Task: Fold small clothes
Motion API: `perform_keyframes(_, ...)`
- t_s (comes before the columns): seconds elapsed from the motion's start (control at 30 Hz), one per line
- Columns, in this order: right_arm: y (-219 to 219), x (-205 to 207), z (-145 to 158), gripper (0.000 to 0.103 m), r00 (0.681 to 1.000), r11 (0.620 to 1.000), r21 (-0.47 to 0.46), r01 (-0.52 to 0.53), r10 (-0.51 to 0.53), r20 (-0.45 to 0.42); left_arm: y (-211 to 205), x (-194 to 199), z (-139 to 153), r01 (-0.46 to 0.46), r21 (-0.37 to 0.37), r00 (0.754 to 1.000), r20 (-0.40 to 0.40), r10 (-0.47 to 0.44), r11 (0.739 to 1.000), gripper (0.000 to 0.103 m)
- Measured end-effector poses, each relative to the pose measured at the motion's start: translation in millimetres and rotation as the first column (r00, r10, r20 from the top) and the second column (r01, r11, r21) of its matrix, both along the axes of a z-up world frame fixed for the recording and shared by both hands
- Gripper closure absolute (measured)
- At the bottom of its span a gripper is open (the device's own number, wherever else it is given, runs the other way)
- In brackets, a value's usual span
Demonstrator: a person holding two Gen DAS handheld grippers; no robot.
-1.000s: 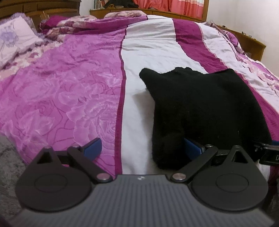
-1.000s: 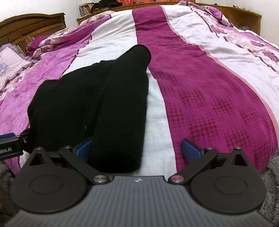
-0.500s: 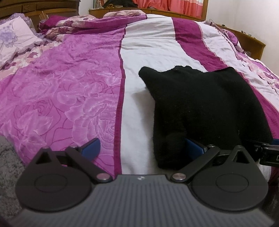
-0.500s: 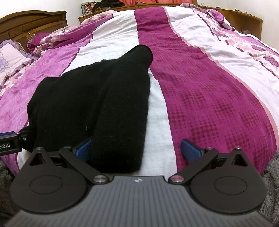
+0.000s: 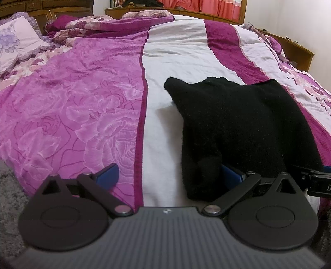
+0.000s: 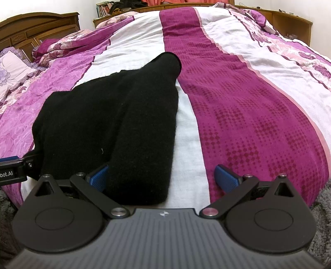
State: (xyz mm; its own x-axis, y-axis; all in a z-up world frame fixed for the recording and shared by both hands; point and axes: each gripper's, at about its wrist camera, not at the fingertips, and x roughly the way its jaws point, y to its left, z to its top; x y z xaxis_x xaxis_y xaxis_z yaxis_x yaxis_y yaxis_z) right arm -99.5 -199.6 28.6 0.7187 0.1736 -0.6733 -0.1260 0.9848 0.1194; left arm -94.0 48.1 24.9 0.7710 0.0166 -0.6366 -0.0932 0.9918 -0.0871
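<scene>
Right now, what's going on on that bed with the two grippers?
A person holds both grippers at the near edge of a bed covered in a purple and white striped bedspread, working on a black knit garment lying partly folded on it. The left gripper and right gripper are both open, each with its inner finger against the garment's near corners. Nothing is gripped yet.

A home bedroom is shown: a bed (image 5: 186, 58) is covered by a purple striped bedspread (image 6: 238, 103), a pillow (image 5: 14, 45) lies beside a wooden headboard (image 6: 37, 27), and curtains (image 5: 206, 8) hang behind.
</scene>
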Motion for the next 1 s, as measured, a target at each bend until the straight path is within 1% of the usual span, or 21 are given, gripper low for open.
perform_keyframes(1.0,-0.1,0.3,-0.1,0.000,1.000,1.000,0.002,0.001,-0.001,-0.001,-0.5,2.0,-2.0,0.007,-0.005,1.000,-0.002,-0.007,1.000,0.000)
